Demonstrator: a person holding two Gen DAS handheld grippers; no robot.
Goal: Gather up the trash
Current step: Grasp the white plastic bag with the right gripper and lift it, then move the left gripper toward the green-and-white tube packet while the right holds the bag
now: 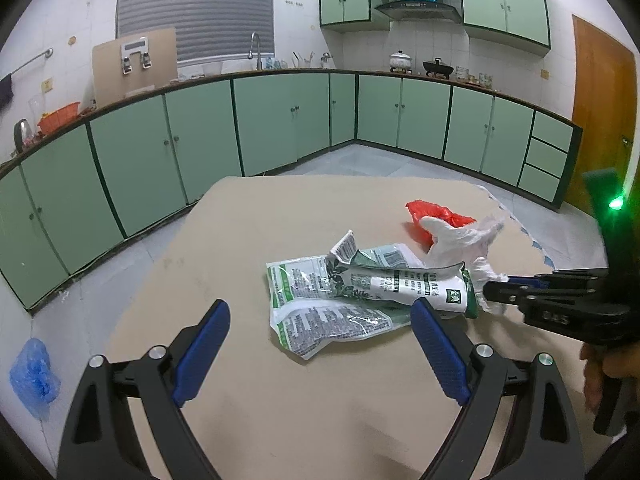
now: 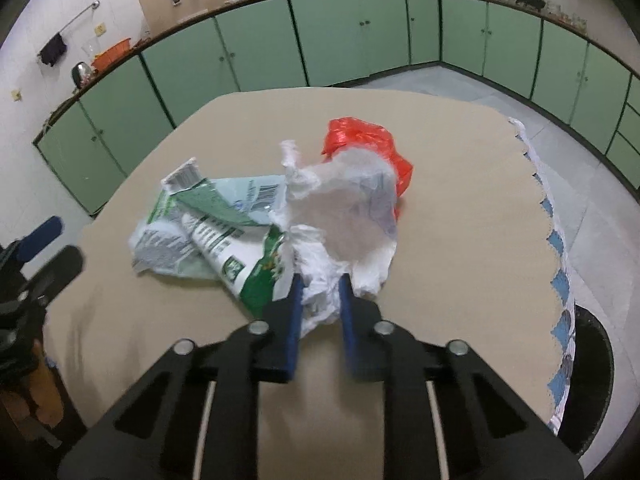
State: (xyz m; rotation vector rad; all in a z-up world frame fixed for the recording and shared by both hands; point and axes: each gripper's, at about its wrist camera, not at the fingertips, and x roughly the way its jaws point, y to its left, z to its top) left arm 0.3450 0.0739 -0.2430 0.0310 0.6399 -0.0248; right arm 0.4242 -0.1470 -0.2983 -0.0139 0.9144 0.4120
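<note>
Your right gripper (image 2: 320,280) tilts down over the table (image 2: 460,240), its blue pads pinched on the near edge of the crumpled white plastic bag (image 2: 344,208). Your left gripper (image 1: 320,320) hovers with jaws spread wide and nothing between them, just short of the green-and-white wrappers (image 1: 340,292). Those glossy, creased wrappers lie touching the white bag's left side; a wrinkled red bag (image 2: 360,140) sits just behind it. The tabletop is matte beige board. Pale green cabinets (image 1: 280,120) line the tiled kitchen beyond.
</note>
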